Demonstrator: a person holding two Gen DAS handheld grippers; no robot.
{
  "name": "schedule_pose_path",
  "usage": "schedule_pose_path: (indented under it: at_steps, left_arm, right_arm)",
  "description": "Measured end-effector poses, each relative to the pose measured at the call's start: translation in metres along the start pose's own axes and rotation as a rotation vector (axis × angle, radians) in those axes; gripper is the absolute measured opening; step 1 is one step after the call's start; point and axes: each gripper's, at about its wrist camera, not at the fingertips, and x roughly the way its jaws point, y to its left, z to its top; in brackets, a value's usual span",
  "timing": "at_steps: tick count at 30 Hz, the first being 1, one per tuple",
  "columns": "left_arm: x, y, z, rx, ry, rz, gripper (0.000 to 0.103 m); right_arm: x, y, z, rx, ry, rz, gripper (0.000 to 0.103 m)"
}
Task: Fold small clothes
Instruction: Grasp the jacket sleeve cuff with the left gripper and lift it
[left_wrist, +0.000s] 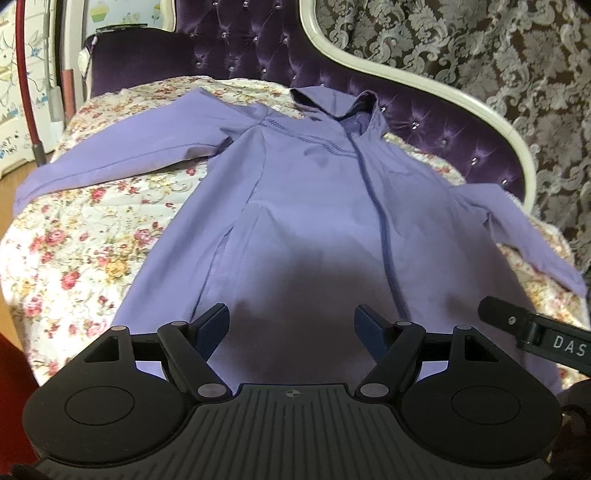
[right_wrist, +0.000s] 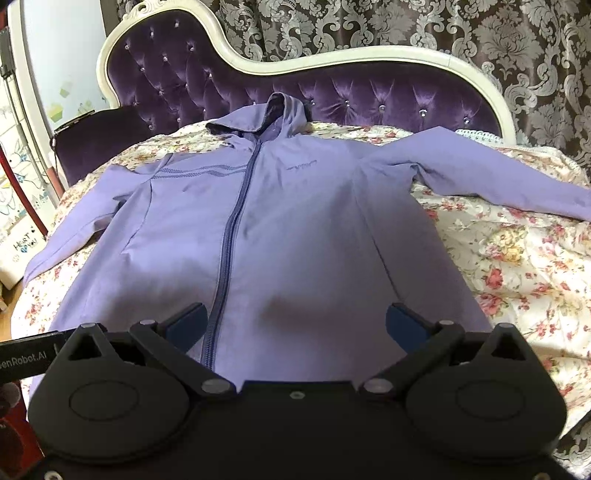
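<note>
A lilac hooded zip jacket lies flat and face up on a floral bedspread, zipped shut, hood towards the headboard and both sleeves spread out sideways. My left gripper hovers over the jacket's lower hem, open, with nothing between its blue pads. My right gripper hangs over the hem just right of the zip, also open and empty. In the left wrist view, a part of the right gripper's body shows at the right edge.
A purple tufted headboard with a cream carved frame stands behind the jacket, before a patterned grey curtain. A dark purple cushion sits at the bed's far left corner. White furniture and a red pole stand left of the bed.
</note>
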Motion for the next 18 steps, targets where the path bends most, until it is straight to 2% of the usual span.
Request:
schedule_pose_path:
  at_steps: [9, 18]
  left_arm:
    - [0.014, 0.023, 0.009, -0.056, 0.015, -0.139, 0.074]
    - [0.014, 0.049, 0.033, -0.091, -0.052, -0.147, 0.077]
  right_arm:
    - [0.01, -0.002, 0.012, -0.021, -0.025, 0.023, 0.102]
    - [0.015, -0.015, 0.039, 0.016, -0.063, 0.043, 0.102]
